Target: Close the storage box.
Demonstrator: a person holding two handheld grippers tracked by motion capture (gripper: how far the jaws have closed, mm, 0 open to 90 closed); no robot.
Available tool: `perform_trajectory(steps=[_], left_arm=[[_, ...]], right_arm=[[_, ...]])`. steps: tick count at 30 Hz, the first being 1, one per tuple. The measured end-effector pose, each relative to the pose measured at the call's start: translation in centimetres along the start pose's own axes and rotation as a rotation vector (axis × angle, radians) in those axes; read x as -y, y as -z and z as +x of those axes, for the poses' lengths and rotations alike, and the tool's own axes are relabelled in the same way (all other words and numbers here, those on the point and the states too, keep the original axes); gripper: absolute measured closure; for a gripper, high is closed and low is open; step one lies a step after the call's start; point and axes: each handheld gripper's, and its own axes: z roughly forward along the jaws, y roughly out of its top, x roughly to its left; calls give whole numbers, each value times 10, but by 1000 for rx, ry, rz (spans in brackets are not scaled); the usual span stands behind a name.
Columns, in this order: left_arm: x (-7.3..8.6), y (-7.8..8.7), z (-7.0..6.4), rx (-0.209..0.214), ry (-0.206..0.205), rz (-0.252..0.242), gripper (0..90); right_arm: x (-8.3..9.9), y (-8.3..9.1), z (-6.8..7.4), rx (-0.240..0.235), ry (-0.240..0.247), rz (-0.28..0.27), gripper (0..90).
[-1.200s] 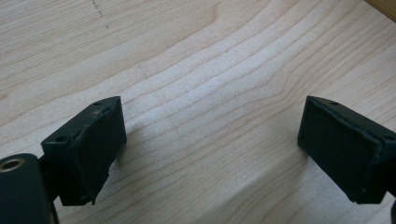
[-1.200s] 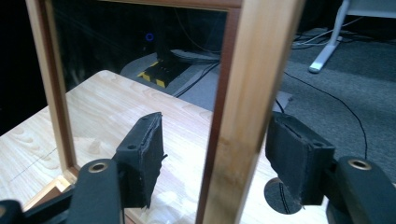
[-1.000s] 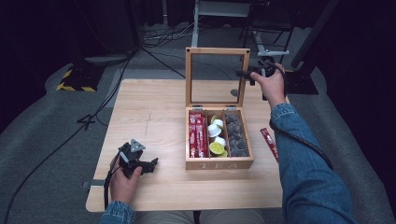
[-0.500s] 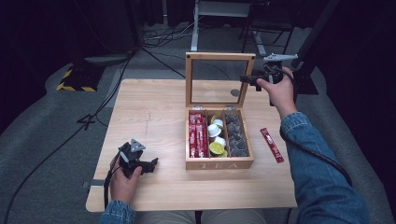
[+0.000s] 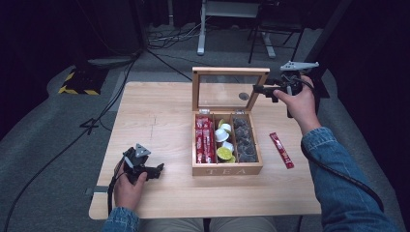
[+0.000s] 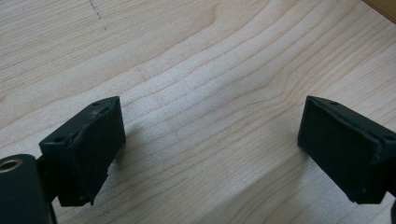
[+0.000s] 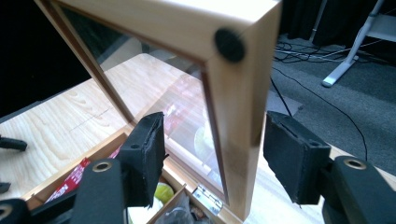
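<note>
A wooden tea box stands mid-table with its glass lid upright. Inside lie red sachets, white and lime capsules and dark tea bags. My right gripper is at the lid's upper right corner. In the right gripper view it is open, with one pad on each side of the lid's wooden frame and a gap showing at the right pad. My left gripper rests near the table's front left, open over bare wood with nothing between its pads.
One red sachet lies on the table right of the box. Cables, a desk frame and a chair base stand on the grey floor beyond the far edge. Bare tabletop stretches left of the box.
My right hand and forearm have shifted right and slightly nearer, uncovering the red sachet beside the box. The lid stays upright. The left gripper has not moved.
</note>
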Motion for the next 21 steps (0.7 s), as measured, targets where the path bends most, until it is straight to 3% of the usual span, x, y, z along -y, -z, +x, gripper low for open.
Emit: perform_trajectory(steps=[3, 5, 21], left_arm=[[0, 0, 0, 0, 0, 0, 78], [0, 0, 0, 0, 0, 0, 78], [0, 0, 0, 1, 3, -1, 78]], right_arm=[[3, 5, 3, 1, 4, 4, 381], [4, 8, 5, -28, 6, 39, 359], [25, 42, 38, -11, 86, 80, 397]])
